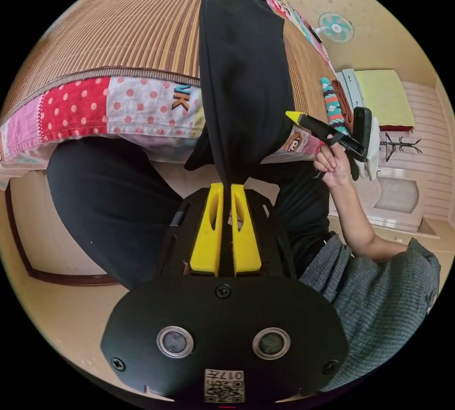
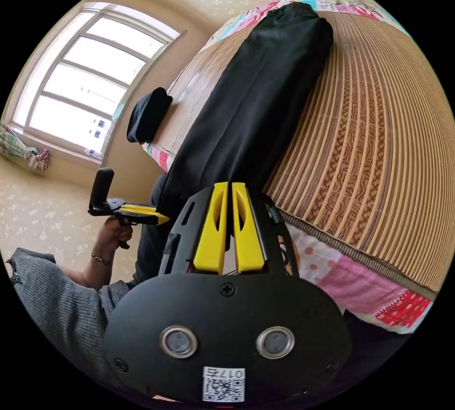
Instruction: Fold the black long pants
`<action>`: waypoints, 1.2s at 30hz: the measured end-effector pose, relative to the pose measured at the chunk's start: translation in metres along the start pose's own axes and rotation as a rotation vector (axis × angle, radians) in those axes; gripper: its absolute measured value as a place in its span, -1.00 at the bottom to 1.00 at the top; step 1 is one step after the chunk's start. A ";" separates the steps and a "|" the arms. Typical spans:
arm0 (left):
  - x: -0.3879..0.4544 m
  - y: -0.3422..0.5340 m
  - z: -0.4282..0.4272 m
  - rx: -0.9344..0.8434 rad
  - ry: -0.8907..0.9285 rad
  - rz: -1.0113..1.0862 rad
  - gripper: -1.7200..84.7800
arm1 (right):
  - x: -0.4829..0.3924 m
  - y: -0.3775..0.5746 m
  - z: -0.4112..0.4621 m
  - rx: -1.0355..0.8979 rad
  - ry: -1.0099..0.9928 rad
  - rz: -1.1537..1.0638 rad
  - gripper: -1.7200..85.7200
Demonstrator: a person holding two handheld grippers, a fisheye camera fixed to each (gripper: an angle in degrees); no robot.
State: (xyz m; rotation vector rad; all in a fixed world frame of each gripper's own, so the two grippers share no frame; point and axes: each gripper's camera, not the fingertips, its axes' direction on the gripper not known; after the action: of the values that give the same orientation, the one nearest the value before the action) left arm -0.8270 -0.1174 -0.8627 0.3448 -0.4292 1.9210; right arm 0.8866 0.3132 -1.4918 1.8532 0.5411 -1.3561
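The black long pants lie stretched lengthwise as a narrow strip on a bamboo mat, running from the bed's near edge to the far side. My left gripper is shut on their near end, which hangs over the edge. In the right gripper view, my right gripper has its jaws pressed together on the near edge of the pants. The right gripper also shows in the left gripper view, at the pants' side. The left gripper is in the right gripper view, held in a hand.
A patchwork quilt lies under the mat and hangs over the bed edge. Folded clothes sit at one bed corner, a dark folded garment at another. A fan hangs on the wall. The person's dark trouser leg is against the bed.
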 end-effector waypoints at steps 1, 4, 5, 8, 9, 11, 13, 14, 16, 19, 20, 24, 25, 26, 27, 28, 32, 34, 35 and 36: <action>0.004 0.000 -0.005 -0.005 0.076 0.030 -0.92 | 0.001 0.000 -0.005 0.001 -0.016 -0.007 -0.89; 0.012 0.011 -0.027 0.061 0.302 0.136 -0.93 | -0.002 0.006 -0.050 0.110 -0.128 -0.044 -0.91; 0.009 0.017 -0.030 0.078 0.330 0.132 -0.92 | -0.005 0.011 -0.069 0.160 -0.150 -0.047 -0.91; -0.010 0.025 -0.008 0.024 0.238 0.026 -0.88 | 0.000 0.026 -0.089 0.187 -0.132 -0.073 -0.91; -0.016 0.025 0.000 -0.001 0.231 -0.014 -0.86 | 0.009 0.030 -0.077 0.129 -0.109 -0.069 -0.91; -0.029 0.026 0.017 -0.034 0.207 -0.113 -0.78 | 0.025 0.036 -0.051 0.044 -0.069 0.008 -0.90; -0.026 0.025 0.010 0.021 0.173 -0.117 -0.77 | 0.032 0.042 -0.040 0.004 -0.085 0.049 -0.88; -0.021 0.023 -0.002 0.089 0.151 -0.100 -0.76 | 0.031 0.045 -0.044 0.020 -0.079 0.053 -0.87; -0.011 0.016 -0.022 0.184 0.122 -0.058 -0.75 | 0.030 0.049 -0.057 0.075 -0.039 0.071 -0.83; -0.003 -0.015 -0.040 0.257 0.087 0.007 -0.73 | 0.033 0.046 -0.084 0.181 -0.007 0.097 -0.76; -0.004 -0.030 -0.041 0.271 0.070 0.014 -0.71 | 0.036 0.039 -0.090 0.186 -0.008 0.098 -0.74; -0.011 -0.072 -0.027 0.292 0.021 0.030 -0.73 | 0.043 0.008 -0.089 0.103 -0.059 0.065 -0.83; -0.011 -0.084 -0.016 0.241 0.005 0.020 -0.76 | 0.042 0.004 -0.088 0.082 -0.066 0.047 -0.85; -0.007 -0.091 -0.004 0.196 0.014 0.039 -0.81 | 0.041 -0.004 -0.084 0.029 -0.035 0.032 -0.88; -0.004 -0.092 0.001 0.181 0.019 0.049 -0.82 | 0.039 -0.006 -0.088 0.025 -0.024 0.016 -0.89; 0.003 -0.088 0.005 0.190 -0.015 0.037 -0.84 | 0.038 -0.006 -0.093 0.032 -0.032 0.013 -0.89; 0.032 -0.061 0.022 0.106 0.000 0.142 -0.86 | 0.034 0.015 -0.138 0.096 -0.139 -0.023 -0.90; 0.034 -0.048 0.028 0.075 0.055 0.171 -0.85 | 0.035 0.025 -0.154 0.066 -0.145 -0.054 -0.89; 0.029 -0.040 0.027 0.081 0.107 0.166 -0.84 | 0.042 0.029 -0.162 0.034 -0.134 -0.040 -0.88; 0.025 -0.037 0.025 0.096 0.130 0.153 -0.83 | 0.053 0.031 -0.172 0.019 -0.120 -0.006 -0.85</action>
State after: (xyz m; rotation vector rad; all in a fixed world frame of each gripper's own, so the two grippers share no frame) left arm -0.8008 -0.0948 -0.8249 0.2536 -0.2851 2.1045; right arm 1.0325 0.4229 -1.5060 1.7725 0.4738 -1.4706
